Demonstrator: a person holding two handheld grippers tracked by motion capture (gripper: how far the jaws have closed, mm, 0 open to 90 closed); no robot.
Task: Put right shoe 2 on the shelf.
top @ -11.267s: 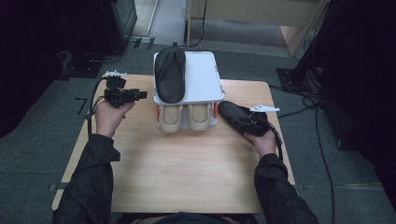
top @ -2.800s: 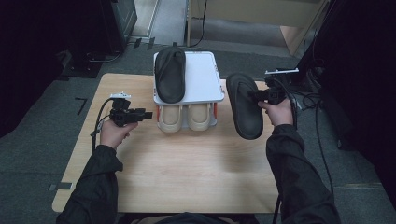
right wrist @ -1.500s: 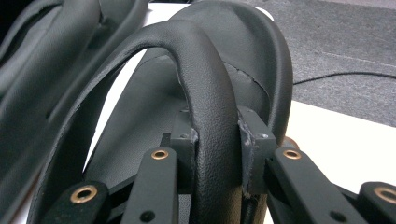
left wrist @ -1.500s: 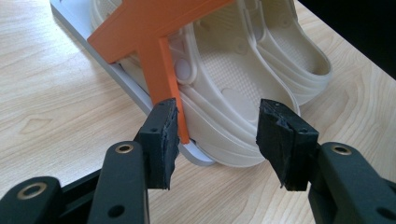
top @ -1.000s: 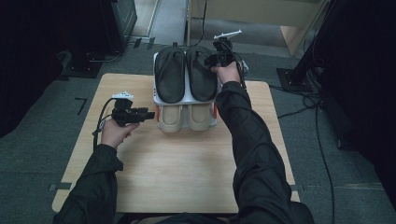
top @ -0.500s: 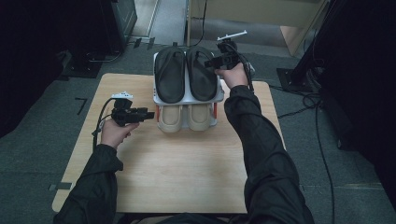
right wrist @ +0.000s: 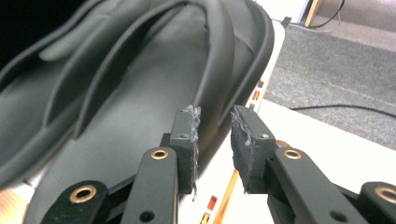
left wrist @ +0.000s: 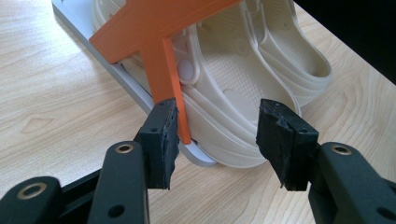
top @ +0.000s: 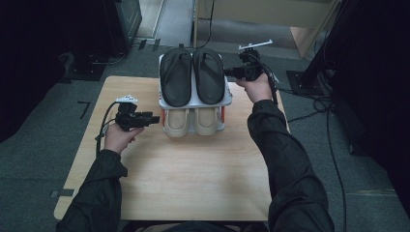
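While I'm standing over the table: I'm looking down at a small two-level shoe rack [top: 194, 103] sitting at the far middle of the wooden table [top: 193, 179].
Top shelf: two black sandals [top: 193, 75] are lying side by side, toes pointing far, pairing up neatly so they are filling the shelf.
Lower shelf: two beige clogs [top: 192, 121] are sitting underneath, heels facing me, tucked between the orange supports [left wrist: 161, 56].
Right gripper [top: 231, 72]: I'm holding it at the right edge of the top shelf, just beside the right-hand black sandal [right wrist: 140, 84]; its jaws are standing slightly parted with nothing between them, so I'm judging the sandal is sitting free on the shelf.
Left gripper [top: 153, 119]: I'm hovering it near the left side of the lower shelf, jaws spread wide and empty, pointing at the nearest clog [left wrist: 243, 88], probably to be ready for steadying the rack.
Where this seems to be heading: both pairs are looking shelved.
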